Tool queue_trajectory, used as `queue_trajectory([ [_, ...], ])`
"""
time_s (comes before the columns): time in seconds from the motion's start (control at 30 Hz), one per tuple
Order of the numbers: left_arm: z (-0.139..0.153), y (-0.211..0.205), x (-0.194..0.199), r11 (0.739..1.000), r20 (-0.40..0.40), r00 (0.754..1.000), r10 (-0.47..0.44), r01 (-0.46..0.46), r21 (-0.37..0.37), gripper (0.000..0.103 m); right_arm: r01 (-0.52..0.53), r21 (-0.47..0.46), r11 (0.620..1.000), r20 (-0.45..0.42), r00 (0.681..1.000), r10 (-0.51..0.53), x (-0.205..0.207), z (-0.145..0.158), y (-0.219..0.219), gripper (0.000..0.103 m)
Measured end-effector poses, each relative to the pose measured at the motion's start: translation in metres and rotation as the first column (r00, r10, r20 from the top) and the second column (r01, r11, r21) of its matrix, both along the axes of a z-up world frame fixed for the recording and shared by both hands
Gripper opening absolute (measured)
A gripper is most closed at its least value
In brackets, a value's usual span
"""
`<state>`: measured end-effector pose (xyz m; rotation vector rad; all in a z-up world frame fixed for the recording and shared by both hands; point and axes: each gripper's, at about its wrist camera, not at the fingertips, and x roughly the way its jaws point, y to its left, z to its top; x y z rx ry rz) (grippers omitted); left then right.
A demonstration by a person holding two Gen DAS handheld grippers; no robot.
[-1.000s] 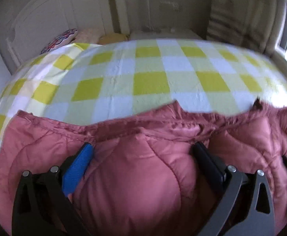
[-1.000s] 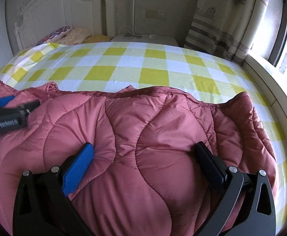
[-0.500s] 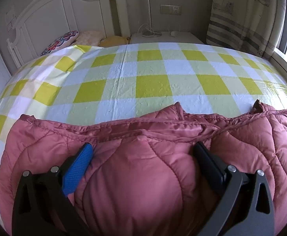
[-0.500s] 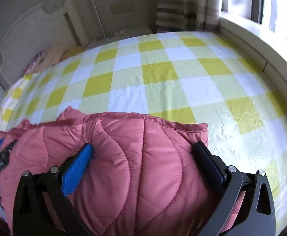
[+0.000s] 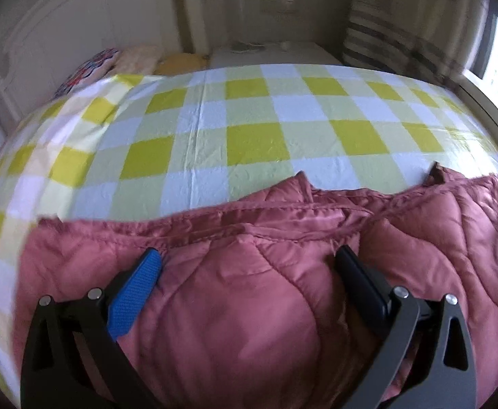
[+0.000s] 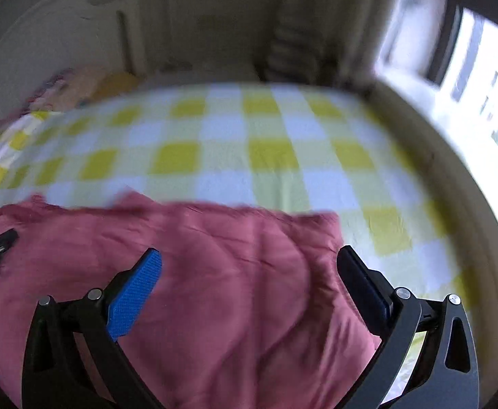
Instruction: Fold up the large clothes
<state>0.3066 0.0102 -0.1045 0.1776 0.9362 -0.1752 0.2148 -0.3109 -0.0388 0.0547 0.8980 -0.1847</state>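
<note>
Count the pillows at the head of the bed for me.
3, by the headboard, side by side: a patterned pillow, a cream pillow and a yellow pillow. More could be hidden behind the sheet.

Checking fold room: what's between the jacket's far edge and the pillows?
Only bare checked sheet lies between the jacket and the pillows; the left wrist view shows it clearest.

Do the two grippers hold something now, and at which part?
Nothing is held. Left gripper and right gripper are both open above the pink quilted jacket.
</note>
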Motion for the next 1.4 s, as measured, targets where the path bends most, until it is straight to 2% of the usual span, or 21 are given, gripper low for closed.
queue_trajectory([
  [0.07, 0.021, 0.014, -0.006, 1.000, 0.054, 0.998, 0.017, -0.016, -0.009, 0.101, -0.076, 0.000, 0.997, 0.044, 0.996, 0.076, -0.004, 0.017, 0.024, 0.098],
  [0.17, 0.039, 0.036, -0.009, 0.998, 0.124, 0.990, 0.068, -0.067, -0.014, 0.101, -0.181, -0.033, 0.983, 0.032, 0.983, 0.182, 0.007, 0.019, 0.066, 0.098],
  [0.23, 0.030, 0.049, -0.004, 0.993, 0.123, 0.986, 0.116, -0.119, 0.017, 0.101, -0.231, -0.032, 0.972, -0.017, 0.973, 0.231, 0.019, 0.000, 0.087, 0.098],
  [0.3, 0.007, 0.058, 0.004, 0.987, 0.087, 0.986, 0.143, -0.148, 0.055, 0.101, -0.242, -0.036, 0.970, -0.104, 0.966, 0.237, 0.031, -0.039, 0.098, 0.099],
  [0.33, -0.007, 0.065, 0.009, 0.987, 0.041, 0.987, 0.154, -0.156, 0.031, 0.101, -0.233, 0.006, 0.972, -0.063, 0.971, 0.233, 0.029, -0.044, 0.096, 0.099],
  [0.37, -0.012, 0.074, 0.011, 0.985, 0.009, 0.986, 0.165, -0.165, -0.041, 0.101, -0.216, 0.014, 0.976, -0.057, 0.975, 0.217, 0.028, -0.045, 0.095, 0.099],
  [0.43, -0.008, 0.088, 0.011, 0.973, 0.010, 0.980, 0.199, -0.196, -0.121, 0.101, -0.208, 0.003, 0.978, -0.051, 0.977, 0.208, 0.026, -0.045, 0.093, 0.098],
  [0.47, -0.008, 0.090, 0.011, 0.970, 0.012, 0.978, 0.207, -0.203, -0.137, 0.101, -0.209, 0.008, 0.978, -0.051, 0.977, 0.209, 0.026, -0.045, 0.094, 0.098],
  [0.57, -0.010, 0.089, 0.009, 0.971, 0.014, 0.980, 0.201, -0.197, -0.137, 0.101, -0.206, 0.039, 0.978, -0.046, 0.977, 0.208, 0.024, -0.044, 0.089, 0.099],
  [0.67, -0.010, 0.093, 0.008, 0.966, 0.013, 0.979, 0.202, -0.197, -0.167, 0.101, -0.201, 0.066, 0.977, -0.054, 0.977, 0.204, 0.021, -0.036, 0.081, 0.098],
  [0.8, -0.010, 0.094, 0.008, 0.964, 0.010, 0.979, 0.202, -0.197, -0.177, 0.101, -0.091, 0.005, 0.996, -0.008, 0.996, 0.091, 0.002, -0.013, 0.041, 0.098],
  [0.9, -0.010, 0.095, 0.008, 0.964, 0.008, 0.980, 0.200, -0.196, -0.179, 0.101, 0.050, -0.008, 0.999, -0.040, 0.998, -0.050, -0.006, -0.025, -0.009, 0.098],
  [0.93, -0.011, 0.095, 0.009, 0.964, 0.005, 0.980, 0.197, -0.193, -0.185, 0.101, 0.070, 0.029, 0.997, -0.044, 0.997, -0.068, -0.009, -0.032, -0.021, 0.098],
  [1.0, -0.012, 0.096, 0.010, 0.961, -0.002, 0.982, 0.190, -0.187, -0.203, 0.101, 0.091, 0.194, 0.977, -0.029, 0.996, -0.087, -0.016, -0.043, -0.048, 0.099],
  [1.03, -0.013, 0.097, 0.010, 0.961, -0.003, 0.982, 0.190, -0.187, -0.204, 0.101, 0.098, 0.217, 0.971, -0.033, 0.995, -0.093, -0.015, -0.045, -0.052, 0.099],
  [1.17, -0.012, 0.097, 0.011, 0.961, -0.006, 0.982, 0.191, -0.188, -0.204, 0.101, 0.086, 0.219, 0.972, -0.038, 0.996, -0.080, -0.012, -0.046, -0.049, 0.099],
  [1.27, -0.009, 0.098, 0.011, 0.959, -0.010, 0.979, 0.202, -0.200, -0.200, 0.101, 0.120, 0.216, 0.969, -0.024, 0.993, -0.117, -0.021, -0.034, -0.051, 0.098],
  [1.33, 0.006, 0.096, -0.001, 0.959, 0.049, 0.969, 0.241, -0.230, -0.163, 0.101, 0.114, 0.205, 0.972, 0.021, 0.992, -0.121, -0.035, -0.015, -0.041, 0.098],
  [1.4, 0.032, 0.090, -0.029, 0.955, 0.149, 0.956, 0.253, -0.222, -0.195, 0.101, 0.050, 0.187, 0.981, 0.089, 0.994, -0.068, -0.049, 0.008, -0.023, 0.098],
])
